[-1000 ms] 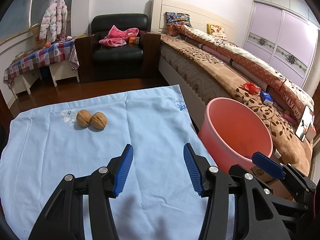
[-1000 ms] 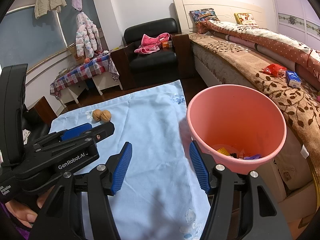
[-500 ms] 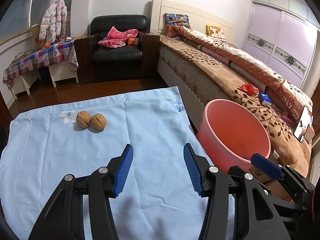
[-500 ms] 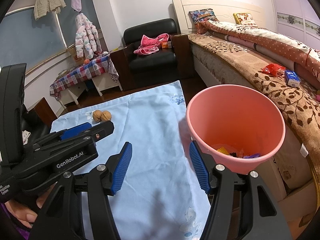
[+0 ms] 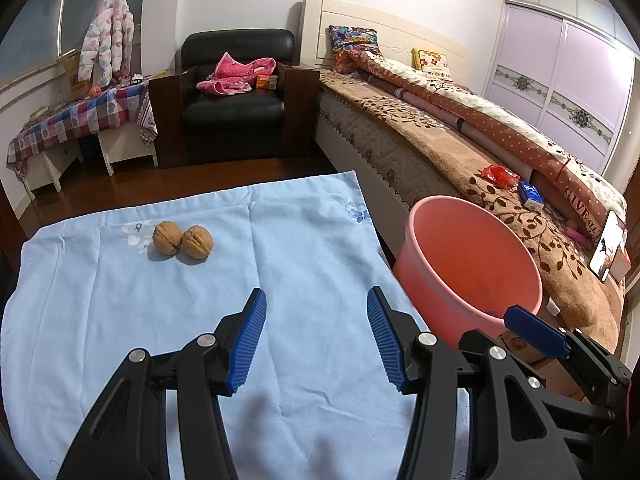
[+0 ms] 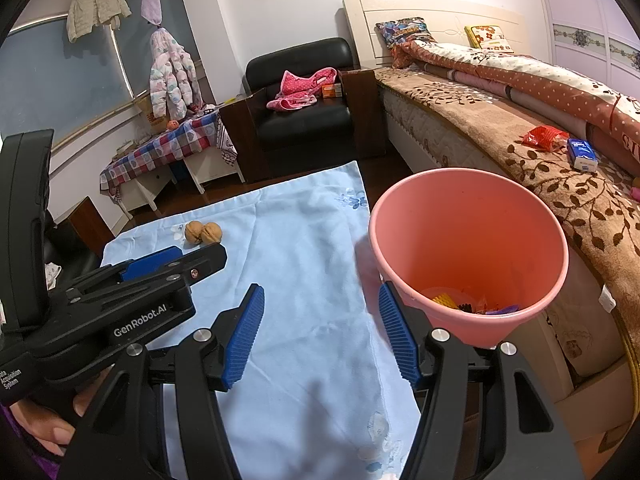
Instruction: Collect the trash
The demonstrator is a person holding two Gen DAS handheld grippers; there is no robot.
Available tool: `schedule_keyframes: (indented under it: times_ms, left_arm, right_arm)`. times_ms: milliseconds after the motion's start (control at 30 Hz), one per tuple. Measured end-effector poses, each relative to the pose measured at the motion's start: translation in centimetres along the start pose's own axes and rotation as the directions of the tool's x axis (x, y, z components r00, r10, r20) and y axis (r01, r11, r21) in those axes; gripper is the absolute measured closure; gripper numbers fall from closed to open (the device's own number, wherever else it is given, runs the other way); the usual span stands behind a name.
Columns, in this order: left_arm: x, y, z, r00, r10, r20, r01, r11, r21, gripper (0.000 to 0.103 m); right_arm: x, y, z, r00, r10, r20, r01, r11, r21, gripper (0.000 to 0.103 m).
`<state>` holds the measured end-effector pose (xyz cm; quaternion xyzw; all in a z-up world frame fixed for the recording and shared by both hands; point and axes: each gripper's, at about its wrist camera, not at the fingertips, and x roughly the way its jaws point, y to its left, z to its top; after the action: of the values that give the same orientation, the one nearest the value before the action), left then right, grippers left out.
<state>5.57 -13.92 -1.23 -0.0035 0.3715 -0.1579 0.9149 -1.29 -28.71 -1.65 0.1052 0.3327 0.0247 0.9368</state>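
Two walnuts point(image 5: 183, 239) lie side by side at the far left of a light blue cloth point(image 5: 280, 248); they also show in the right wrist view point(image 6: 203, 233). A pink bucket point(image 5: 468, 268) stands off the cloth's right edge; in the right wrist view point(image 6: 468, 216) it holds several colourful wrappers point(image 6: 472, 304) at the bottom. My left gripper point(image 5: 316, 336) is open and empty above the near part of the cloth. My right gripper point(image 6: 322, 332) is open and empty at the cloth's right edge, beside the bucket.
A bed point(image 5: 460, 148) runs along the right with a red packet point(image 5: 500, 176) and a blue-white box point(image 5: 530, 195) on it. A black armchair point(image 5: 236, 96) with pink clothing and a checked-cloth side table point(image 5: 72, 120) stand at the back.
Both grippers stay open and have drifted slightly back; the bucket and walnuts sit a little farther out in both views. Nothing was taken hold of.
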Motion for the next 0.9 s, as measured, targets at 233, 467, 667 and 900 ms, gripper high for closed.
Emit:
schedule_keyframes:
  times_ms: [233, 467, 667, 900]
  left_arm:
    - [0.1, 0.0, 0.0, 1.000, 0.000, -0.003, 0.000, 1.000, 0.000, 0.051]
    - [0.0, 0.4, -0.1, 1.000, 0.003, -0.003, -0.003, 1.000, -0.003, 0.051]
    - [0.4, 0.5, -0.1, 1.000, 0.010, -0.013, -0.010, 1.000, -0.004, 0.051]
    - [0.8, 0.8, -0.2, 1.000, 0.009, -0.018, -0.010, 1.000, -0.011, 0.051]
  right_arm:
    - [0.0, -0.1, -0.3, 1.000, -0.001, -0.007, 0.001, 1.000, -0.004, 0.043]
    - [0.2, 0.5, -0.2, 1.000, -0.005, -0.017, 0.005, 1.000, -0.011, 0.043]
    - [0.6, 0.9, -0.2, 1.000, -0.007, -0.025, 0.007, 1.000, -0.014, 0.043]
    - [0.7, 1.1, -0.3, 0.999, -0.007, -0.036, 0.006, 1.000, -0.016, 0.043]
